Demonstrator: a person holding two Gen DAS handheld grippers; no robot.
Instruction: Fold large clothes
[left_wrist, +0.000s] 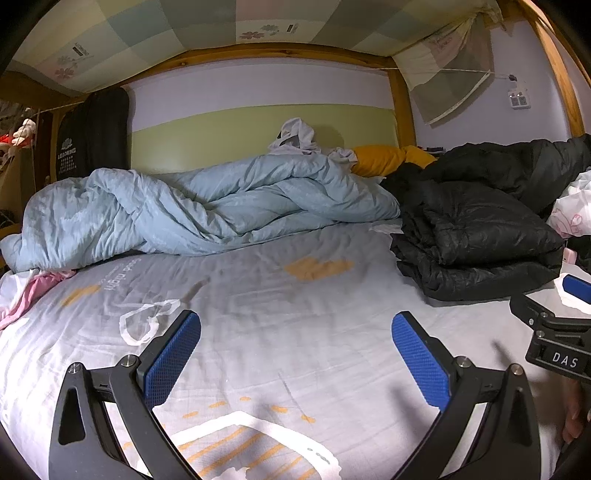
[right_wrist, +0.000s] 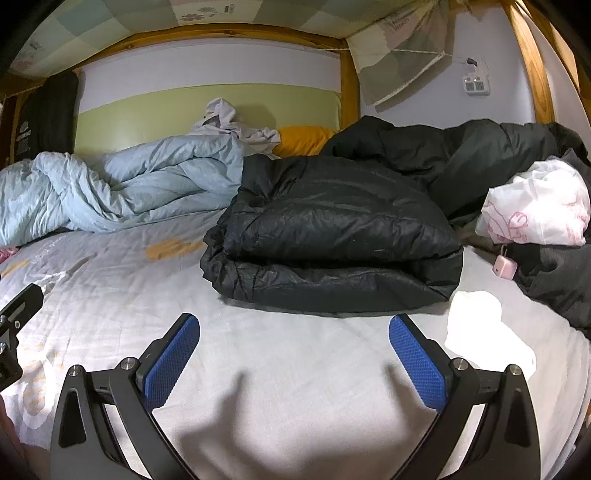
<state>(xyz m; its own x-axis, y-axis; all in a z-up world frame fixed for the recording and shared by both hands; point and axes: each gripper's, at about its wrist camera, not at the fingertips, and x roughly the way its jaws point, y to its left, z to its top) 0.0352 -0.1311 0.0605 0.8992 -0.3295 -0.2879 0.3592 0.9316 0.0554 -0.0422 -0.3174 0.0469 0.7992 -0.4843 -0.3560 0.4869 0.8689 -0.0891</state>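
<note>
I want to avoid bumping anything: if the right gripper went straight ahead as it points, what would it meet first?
Probably the folded black puffer jacket, lying right ahead of the open right gripper. Only bare bedsheet lies between, though depth is hard to judge.

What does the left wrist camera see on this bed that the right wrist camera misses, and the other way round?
Only the left wrist view shows the white heart outline printed on the bedsheet and the right gripper's blue pad at its edge. Only the right wrist view shows the small pink charger and a bright light patch on the sheet. Both show the folded black down jacket, the crumpled light blue duvet, the yellow pillow, the white printed plastic bag, and an open, empty gripper over the bedsheet.
</note>
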